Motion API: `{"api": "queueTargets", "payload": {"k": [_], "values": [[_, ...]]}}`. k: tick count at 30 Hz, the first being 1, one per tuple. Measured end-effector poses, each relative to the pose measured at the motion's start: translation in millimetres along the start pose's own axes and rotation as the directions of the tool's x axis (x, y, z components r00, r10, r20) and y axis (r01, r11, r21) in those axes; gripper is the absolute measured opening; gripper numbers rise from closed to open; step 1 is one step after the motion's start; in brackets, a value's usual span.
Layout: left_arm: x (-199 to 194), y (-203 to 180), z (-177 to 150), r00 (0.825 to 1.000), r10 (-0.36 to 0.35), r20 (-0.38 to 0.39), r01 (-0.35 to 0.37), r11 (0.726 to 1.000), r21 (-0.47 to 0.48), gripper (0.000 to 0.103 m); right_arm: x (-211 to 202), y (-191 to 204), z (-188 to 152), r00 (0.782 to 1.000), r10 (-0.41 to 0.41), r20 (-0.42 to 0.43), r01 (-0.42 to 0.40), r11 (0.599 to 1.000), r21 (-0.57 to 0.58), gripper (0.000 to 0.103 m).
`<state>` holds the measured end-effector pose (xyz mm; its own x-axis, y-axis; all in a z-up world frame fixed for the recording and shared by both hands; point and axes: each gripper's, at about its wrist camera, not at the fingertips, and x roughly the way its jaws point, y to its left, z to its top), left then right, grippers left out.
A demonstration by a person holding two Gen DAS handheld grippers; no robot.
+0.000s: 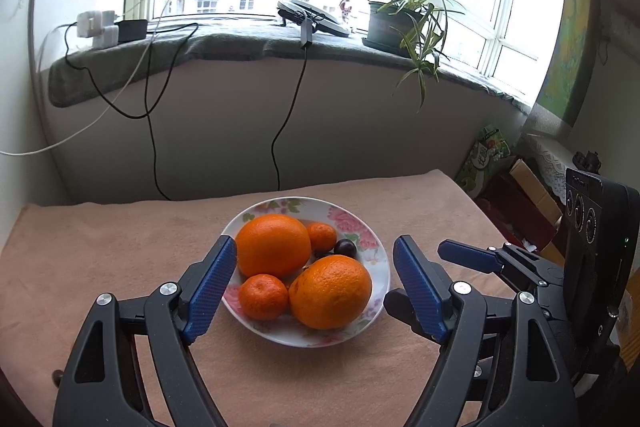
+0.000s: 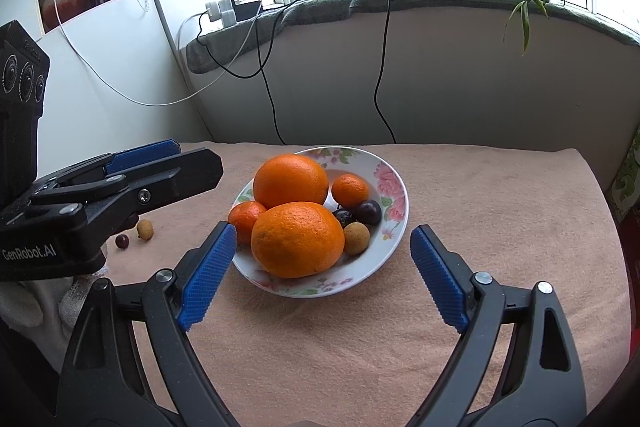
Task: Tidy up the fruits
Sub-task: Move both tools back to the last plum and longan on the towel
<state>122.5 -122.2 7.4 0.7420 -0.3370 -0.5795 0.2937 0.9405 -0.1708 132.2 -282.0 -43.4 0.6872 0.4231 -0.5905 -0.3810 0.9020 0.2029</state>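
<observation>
Right wrist: hand-held gripper (image 2: 322,259) wide, empty.

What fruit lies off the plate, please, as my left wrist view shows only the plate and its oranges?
Observer: Two pieces lie on the cloth left of the plate: a tan longan and a small dark red fruit.
Operator: Thank you. Is anything in the plate hidden from me behind the near orange?
Observer: Yes, a second longan sits in the plate on the right of the near orange.
</observation>
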Motion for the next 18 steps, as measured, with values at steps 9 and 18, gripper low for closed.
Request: {"api": "queueTargets", "payload": {"k": [9,18], "values": [[-24.9,19.5,-9.2,0.999,0.045,0.03,-0.045,0.999,-0.022,0.081,0.8,27.1,5.8,0.999,0.042,0.0,-0.042,0.998,-0.037,0.091],[-44.8,47.4,-22.7,0.994,0.104,0.04,-0.102,0.993,-0.052,0.081,8.2,56.1,10.2,0.996,0.086,-0.015,-0.086,0.993,-0.085,0.091]]}}
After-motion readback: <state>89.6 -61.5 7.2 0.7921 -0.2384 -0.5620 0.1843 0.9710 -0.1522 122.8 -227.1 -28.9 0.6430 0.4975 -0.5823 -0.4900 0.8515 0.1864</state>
